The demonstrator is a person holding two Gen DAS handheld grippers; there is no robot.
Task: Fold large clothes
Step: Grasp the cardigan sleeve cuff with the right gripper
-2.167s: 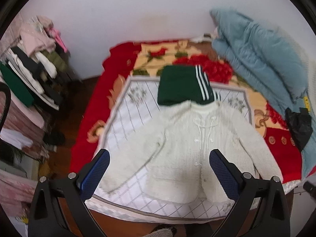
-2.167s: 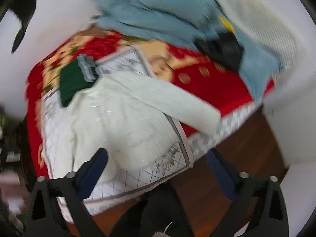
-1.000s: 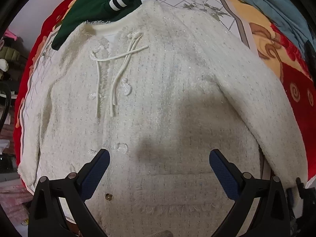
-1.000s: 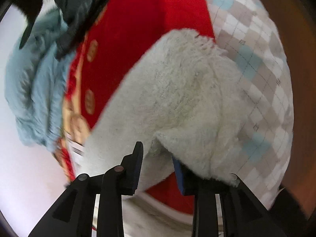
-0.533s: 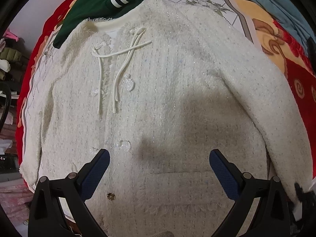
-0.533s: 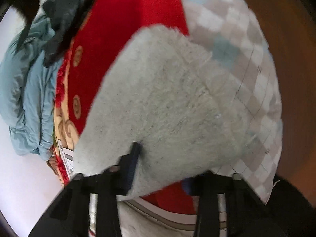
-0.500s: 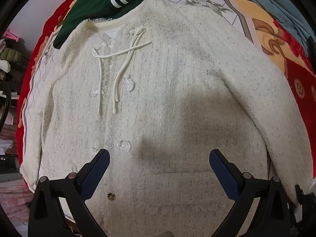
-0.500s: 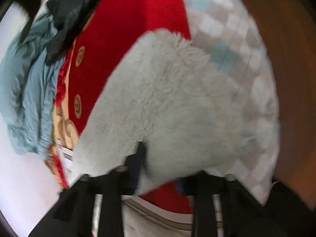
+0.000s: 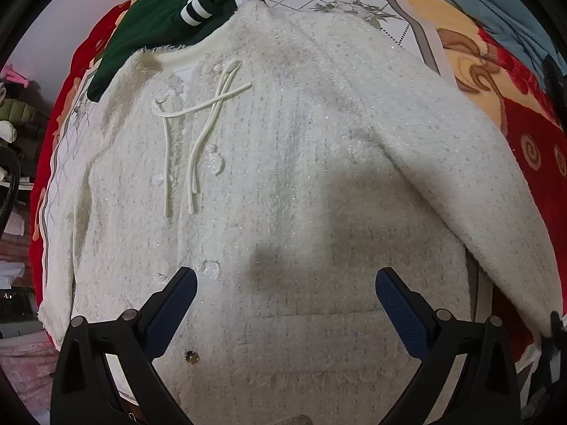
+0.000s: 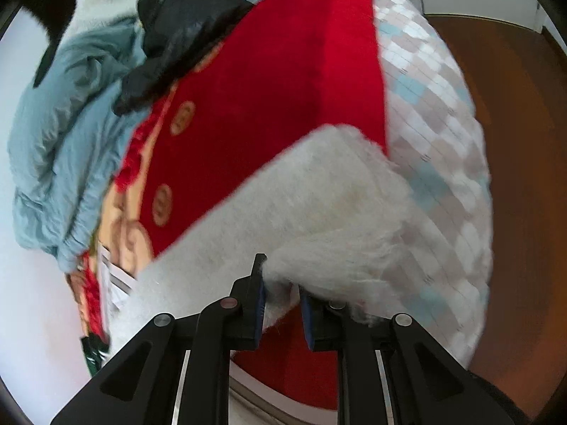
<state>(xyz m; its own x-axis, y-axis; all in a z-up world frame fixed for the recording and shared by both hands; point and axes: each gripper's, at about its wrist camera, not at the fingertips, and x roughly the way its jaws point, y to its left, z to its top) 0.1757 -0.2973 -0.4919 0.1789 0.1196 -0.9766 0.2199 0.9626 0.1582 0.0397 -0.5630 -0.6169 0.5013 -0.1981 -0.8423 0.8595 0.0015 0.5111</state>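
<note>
You are barely into the fold: the white fuzzy cardigan [image 9: 283,184] lies face up and spread flat on the bed [image 10: 269,81], neckline touching a folded green garment [image 9: 156,17], its drawstring [image 9: 198,131] loose on the chest, and no panel is turned over yet. Your right gripper [image 10: 280,294] is nearly closed, pinching the cuff of the cardigan's sleeve [image 10: 329,212] near the bed's edge. Your left gripper [image 9: 283,301] hovers wide open above the hem, holding nothing. Left to do, by my reading: bring this sleeve across the body, fold the other sleeve [image 9: 60,248], then double the body.
</note>
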